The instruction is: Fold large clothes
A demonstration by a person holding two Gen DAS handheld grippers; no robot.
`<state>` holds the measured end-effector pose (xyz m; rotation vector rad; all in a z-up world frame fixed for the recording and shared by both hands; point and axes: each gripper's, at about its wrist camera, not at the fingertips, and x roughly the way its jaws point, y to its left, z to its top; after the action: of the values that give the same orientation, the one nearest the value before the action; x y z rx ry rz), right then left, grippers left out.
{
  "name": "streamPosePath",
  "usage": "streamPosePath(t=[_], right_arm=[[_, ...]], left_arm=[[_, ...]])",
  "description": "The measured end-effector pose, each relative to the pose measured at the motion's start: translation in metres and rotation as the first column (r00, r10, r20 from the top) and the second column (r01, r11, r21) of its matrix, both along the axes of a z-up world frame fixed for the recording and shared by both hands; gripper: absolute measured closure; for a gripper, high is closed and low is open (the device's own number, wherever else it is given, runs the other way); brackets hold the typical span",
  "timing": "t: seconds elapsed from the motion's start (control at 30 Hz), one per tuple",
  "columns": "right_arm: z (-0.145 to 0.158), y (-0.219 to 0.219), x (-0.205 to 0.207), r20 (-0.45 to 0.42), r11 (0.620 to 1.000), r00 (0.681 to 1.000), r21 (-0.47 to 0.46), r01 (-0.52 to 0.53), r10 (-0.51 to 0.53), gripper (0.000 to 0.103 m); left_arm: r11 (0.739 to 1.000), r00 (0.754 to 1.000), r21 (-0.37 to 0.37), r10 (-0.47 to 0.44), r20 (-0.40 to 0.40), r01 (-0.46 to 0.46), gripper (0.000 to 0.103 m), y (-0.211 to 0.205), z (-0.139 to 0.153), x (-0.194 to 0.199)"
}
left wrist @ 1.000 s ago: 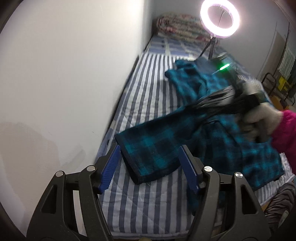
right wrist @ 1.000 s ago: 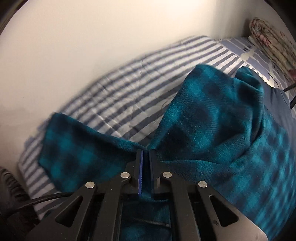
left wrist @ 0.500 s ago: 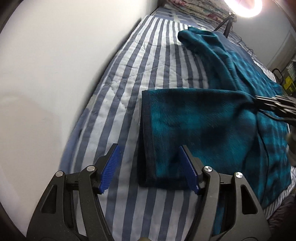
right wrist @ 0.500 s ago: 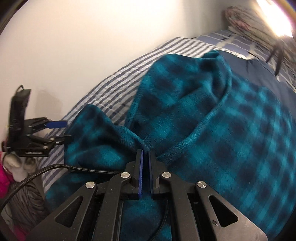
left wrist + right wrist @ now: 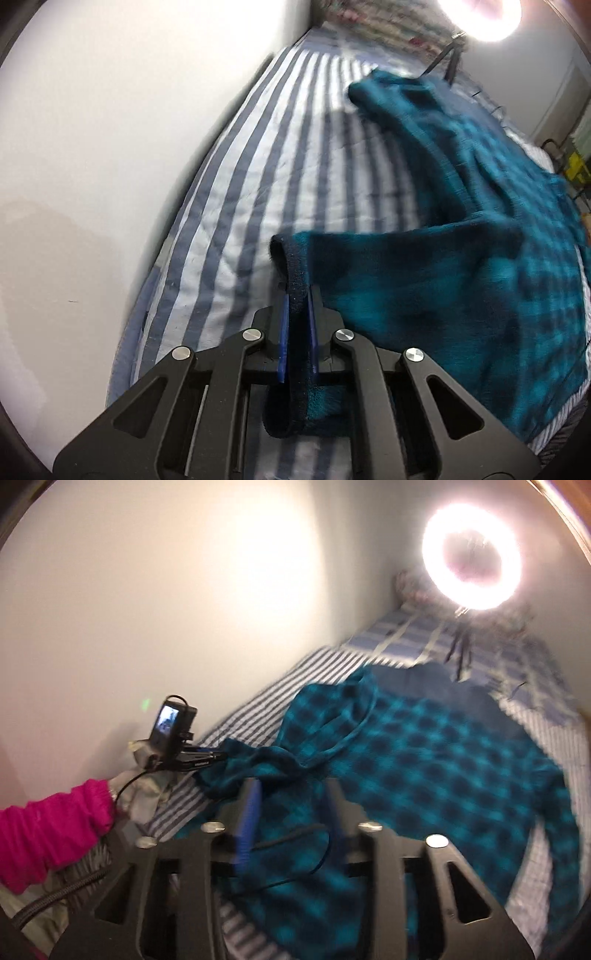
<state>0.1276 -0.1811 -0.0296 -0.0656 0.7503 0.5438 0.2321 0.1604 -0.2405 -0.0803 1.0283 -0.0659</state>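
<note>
A teal and black plaid fleece garment (image 5: 443, 757) lies spread on the striped bed (image 5: 295, 147). My left gripper (image 5: 295, 295) is shut on the dark-edged sleeve cuff (image 5: 291, 258), which is pinched between its blue pads with the end hanging below. From the right wrist view the left gripper (image 5: 218, 755) shows at the sleeve's tip near the wall. My right gripper (image 5: 291, 794) hovers above the garment's near part. Its jaws are opening and no cloth is between them.
A white wall (image 5: 110, 147) runs along the bed's left side. A lit ring light (image 5: 472, 554) on a tripod stands at the bed's far end, by a floral quilt (image 5: 388, 26). A pink sleeve (image 5: 48, 830) and a gloved hand hold the left gripper. A black cable (image 5: 295, 853) trails under my right gripper.
My left gripper came down over the sleeve cuff and shut on it. My right gripper let go of the cloth, opened and rose back from the garment.
</note>
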Motion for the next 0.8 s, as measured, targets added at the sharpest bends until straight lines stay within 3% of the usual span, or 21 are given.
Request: streamPosePath(t=[0.13,0.3,0.4,0.47,0.6,0.67,0.8], right_arm=[[0.033,-0.018,-0.05,0.024,0.998,0.998,-0.033,0.061,-0.06,0.06],[0.048,-0.032,-0.096,0.014,0.993,0.993,-0.022,0.119,-0.119,0.058],[0.044,-0.031,-0.116,0.038,0.99,0.99,-0.028,0.139,-0.138,0.05],[0.039,-0.034,-0.123,0.054,0.989,0.987,-0.009,0.15,-0.15,0.05],[0.019,-0.044,-0.114,-0.02,0.985,0.985,0.028,0.171,-0.17,0.05],[0.01,-0.049,-0.111,-0.058,0.983,0.983,0.057,0.176,-0.173,0.05],[0.008,-0.054,-0.124,-0.049,0.979,0.979,0.054,0.198,-0.196,0.05]], left_arm=[[0.998,0.993,-0.011,-0.057,0.105,0.058,0.096,-0.018,0.04,-0.021],[0.987,0.96,-0.049,-0.135,0.245,0.152,0.097,-0.042,0.099,-0.069],[0.973,0.933,-0.051,-0.201,0.297,0.226,0.096,-0.064,0.12,-0.099],[0.951,0.903,-0.033,-0.279,0.327,0.306,0.098,-0.086,0.13,-0.127],[0.904,0.85,0.031,-0.411,0.33,0.426,0.102,-0.128,0.134,-0.165],[0.87,0.823,0.077,-0.488,0.29,0.488,0.102,-0.15,0.123,-0.182],[0.842,0.815,0.05,-0.533,0.225,0.537,0.097,-0.162,0.103,-0.194]])
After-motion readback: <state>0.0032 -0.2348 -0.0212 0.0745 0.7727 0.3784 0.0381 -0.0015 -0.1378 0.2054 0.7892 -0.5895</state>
